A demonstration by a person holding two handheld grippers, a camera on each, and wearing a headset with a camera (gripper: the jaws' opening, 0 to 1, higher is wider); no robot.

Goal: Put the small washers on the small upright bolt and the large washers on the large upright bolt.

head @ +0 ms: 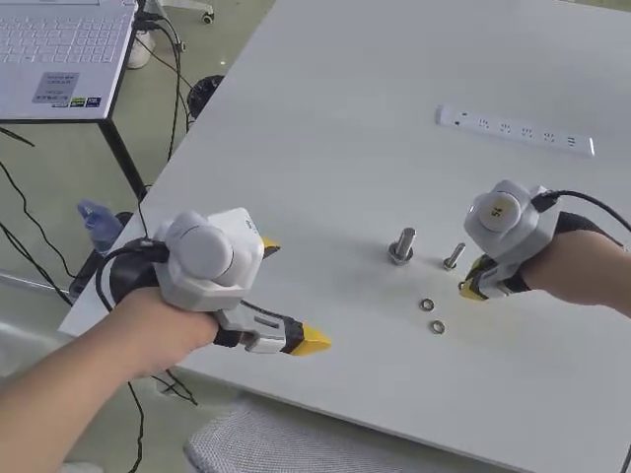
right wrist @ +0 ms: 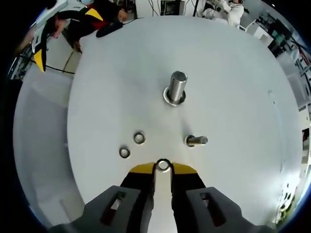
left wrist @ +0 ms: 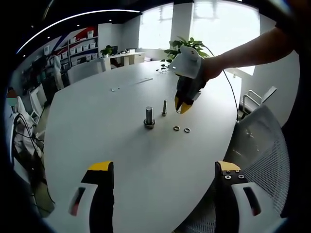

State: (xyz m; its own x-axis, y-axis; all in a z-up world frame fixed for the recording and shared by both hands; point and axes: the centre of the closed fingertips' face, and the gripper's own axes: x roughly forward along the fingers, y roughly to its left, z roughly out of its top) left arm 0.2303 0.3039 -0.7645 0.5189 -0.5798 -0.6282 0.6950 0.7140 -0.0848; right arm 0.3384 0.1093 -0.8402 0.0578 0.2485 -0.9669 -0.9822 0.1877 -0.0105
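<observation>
The right gripper [head: 471, 288] is closed almost fully, its yellow tips pinching a washer [right wrist: 164, 165] by its rim. In the right gripper view the ring's open face is turned toward the camera, so its hole runs roughly along the jaws. Whether it touches the table [head: 325, 128] cannot be told.

The left gripper [left wrist: 164, 167] is spread wide and holds nothing. It hovers over the near left part of the table, well apart from the bolts.

The large bolt [head: 402, 245] stands upright on its wider base near the middle of the table, long axis vertical. The small bolt [head: 454, 256] stands upright just beside it, on the side of the right gripper, also pointing straight up.

One loose washer [head: 426, 304] and a second loose washer [head: 437, 326] lie flat on the table, close together, nearer the person than the bolts and just beside the right gripper's tips.

A white power strip [head: 515, 130] lies toward the far edge, its length running across the table. A laptop [head: 59, 49] sits on a separate stand to the left.
</observation>
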